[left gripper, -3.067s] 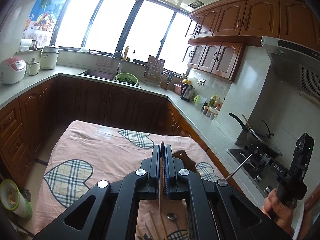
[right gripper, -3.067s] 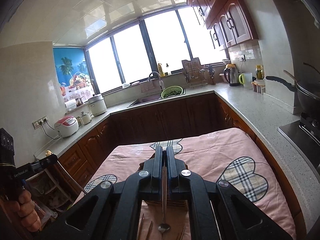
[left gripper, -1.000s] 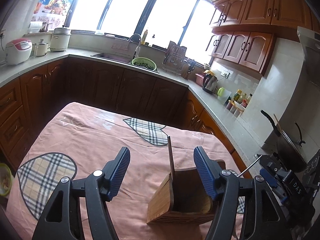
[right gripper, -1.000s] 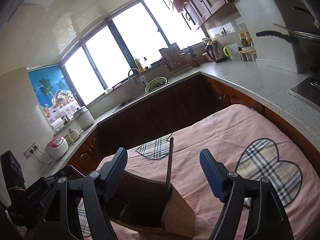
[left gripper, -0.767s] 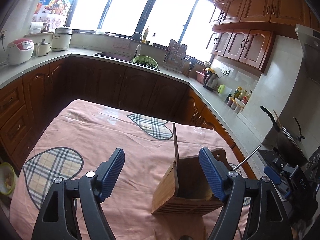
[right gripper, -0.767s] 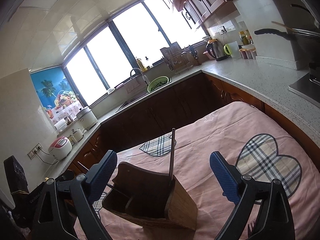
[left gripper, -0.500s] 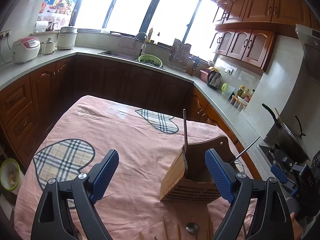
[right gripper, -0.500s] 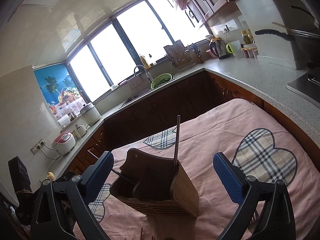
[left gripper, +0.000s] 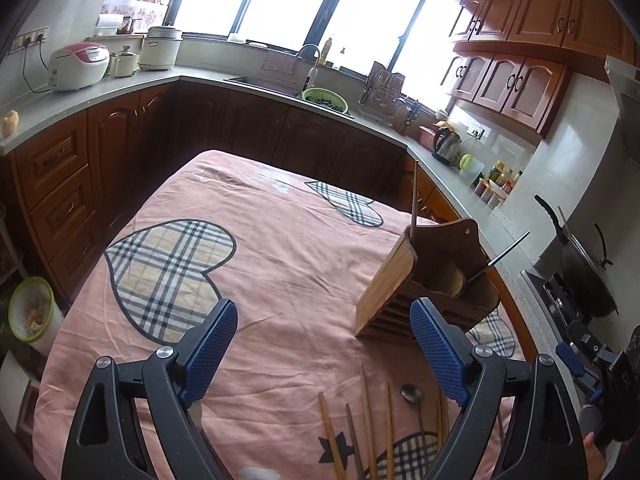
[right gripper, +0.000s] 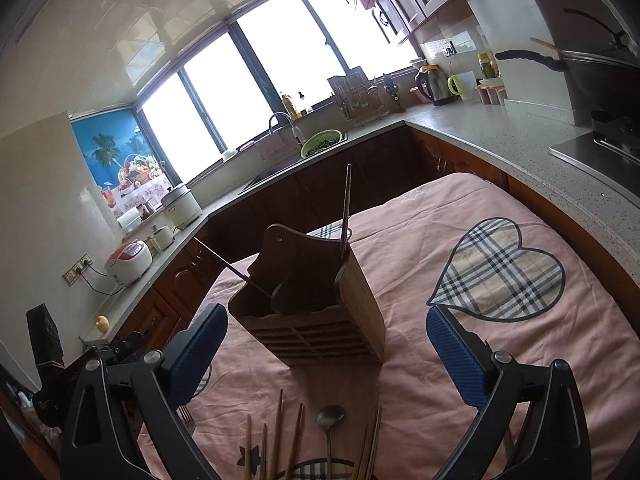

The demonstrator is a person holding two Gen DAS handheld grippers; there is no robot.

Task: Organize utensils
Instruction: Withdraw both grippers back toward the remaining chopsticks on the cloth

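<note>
The left hand-held gripper [left gripper: 323, 355], black with blue ribbed pads, hangs above the surface [left gripper: 280, 264], which is covered by a pink cloth printed with plaid hearts; its fingers stand wide apart with nothing between them. The right hand-held gripper [right gripper: 327, 355] is of the same make and is likewise spread wide and empty.

A wooden utensil holder [right gripper: 320, 300] with slatted front and a tall shaped back panel stands on the cloth, toward the right edge of the surface in the left wrist view [left gripper: 428, 280] and ahead of the right hand-held gripper, between its two fingers in that view. A dark wooden chopstick [right gripper: 345, 208] rises nearly upright from one compartment at the holder's side wall. A thin metal utensil handle [right gripper: 230, 266] leans out of the other compartment at a slant, away from the chopstick.

At the near edge of the surface several brown wooden chopsticks [right gripper: 296, 440] lie loose on the cloth, roughly parallel and pointing toward the holder. A metal spoon [right gripper: 330, 418] lies among them with its bowl toward the holder. In the left wrist view the same chopsticks [left gripper: 368, 420] and spoon [left gripper: 412, 394] lie just in front of the holder, apart from it. The tines of a metal fork [right gripper: 186, 416] show beside the right hand-held gripper's left finger.
</note>
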